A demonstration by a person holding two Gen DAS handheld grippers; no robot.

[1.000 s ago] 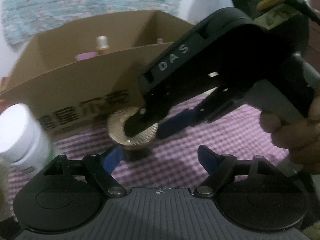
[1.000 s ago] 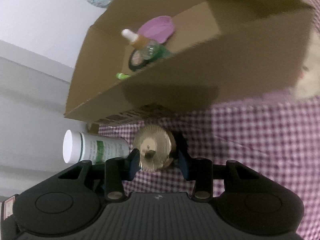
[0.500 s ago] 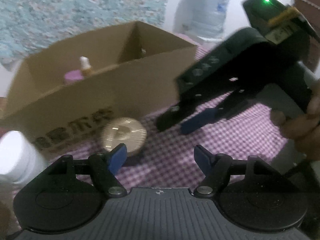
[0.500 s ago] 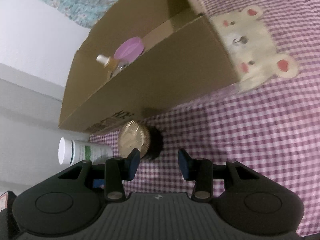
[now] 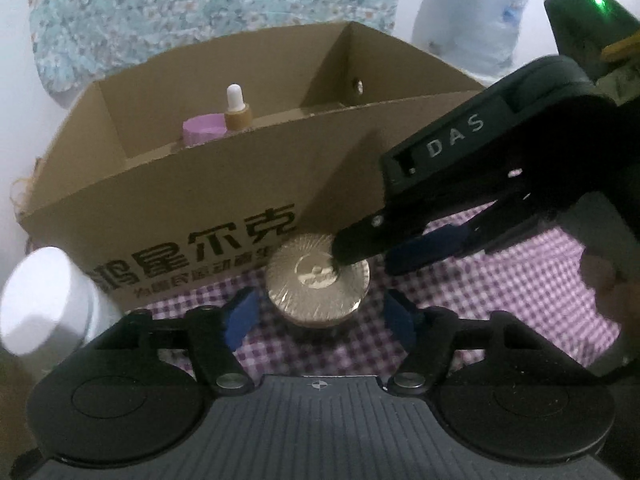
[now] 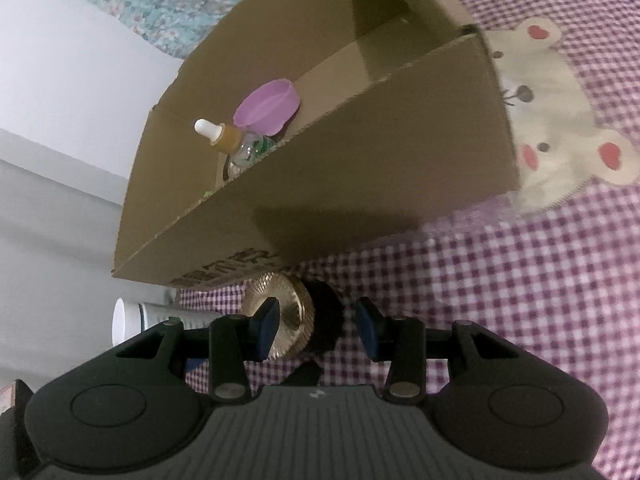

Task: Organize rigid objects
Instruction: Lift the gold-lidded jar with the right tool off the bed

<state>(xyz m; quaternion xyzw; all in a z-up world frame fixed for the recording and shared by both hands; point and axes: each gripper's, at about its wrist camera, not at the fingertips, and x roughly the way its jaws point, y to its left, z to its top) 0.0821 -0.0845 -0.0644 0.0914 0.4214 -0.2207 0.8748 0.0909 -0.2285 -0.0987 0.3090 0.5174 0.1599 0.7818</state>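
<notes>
the right gripper (image 6: 316, 324) is hanging with its blue-padded fingers spread, one pad (image 6: 266, 322) lying across the face of the round gold-lidded jar with the dark body (image 6: 290, 318) and the other out past the dark body, so the jar is sitting loosely between them with nothing pinched. seen from the left wrist view, the right gripper (image 5: 362, 256) is reaching in from the right, its upper finger overlapping the gold lid (image 5: 316, 280). the left gripper (image 5: 320, 316) is also spread wide, its pads either side of and just in front of the jar, not touching it that i can see.

the jar is standing on the purple-and-white checked cloth (image 6: 520, 300), just in front of the printed wall of the open brown cardboard box (image 5: 192, 204). inside the box a purple plastic cap (image 6: 268, 110) and a dropper bottle with a white teat (image 6: 224, 136) are already resting. a white-capped bottle (image 5: 44, 296) is lying near the box's left end, and a bear picture (image 6: 560, 132) is showing on the cloth beyond it.

the step in hand looks like gripping the jar for the box. to do it well, the right pads should be squaring up on the ribbed rim rather than the flat lid face, closing firmly, then lifting clear over the near wall. the left tool should be keeping out of the way.
</notes>
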